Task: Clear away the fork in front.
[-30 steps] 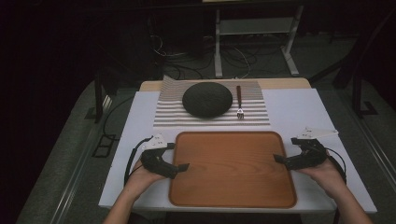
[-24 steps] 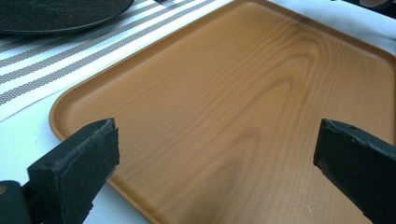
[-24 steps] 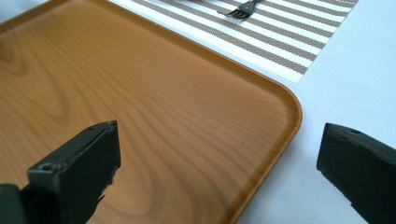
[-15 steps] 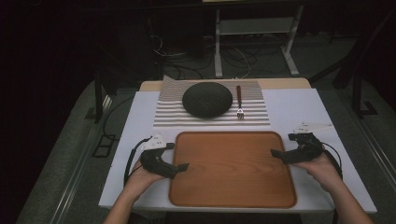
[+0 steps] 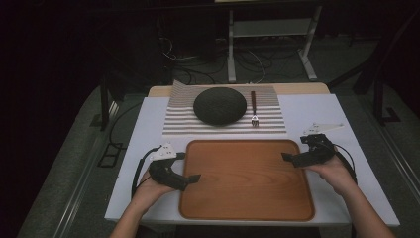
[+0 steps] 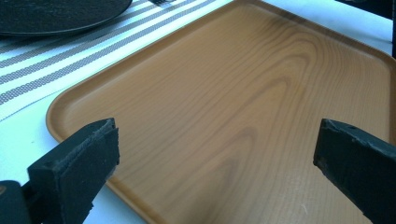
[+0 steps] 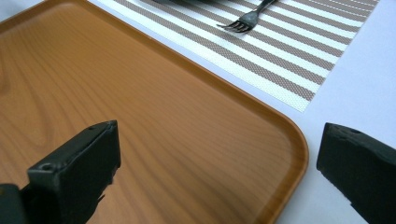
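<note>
A wooden tray [image 5: 247,183] lies bare at the near middle of the white table. My left gripper [image 5: 192,177] hangs over the tray's left edge, jaws wide open around nothing; its own view looks across the tray [image 6: 261,93] between the gripper [image 6: 215,158] jaws. My right gripper [image 5: 287,157] reaches over the tray's right edge near the far corner, open and holding nothing. In the right gripper view that rounded tray corner [image 7: 280,135] sits between the gripper [image 7: 219,158] jaws.
Beyond the tray a striped placemat [image 5: 267,124] carries a dark round plate [image 5: 219,105] and a fork [image 5: 253,111] to its right. The fork's tines [image 7: 238,24] point toward the tray. White tabletop [image 5: 317,114] flanks the mat; dark floor with cables surrounds the table.
My right gripper has slid left and slightly away, from beside the tray to over its right edge. The left gripper has stayed in place.
</note>
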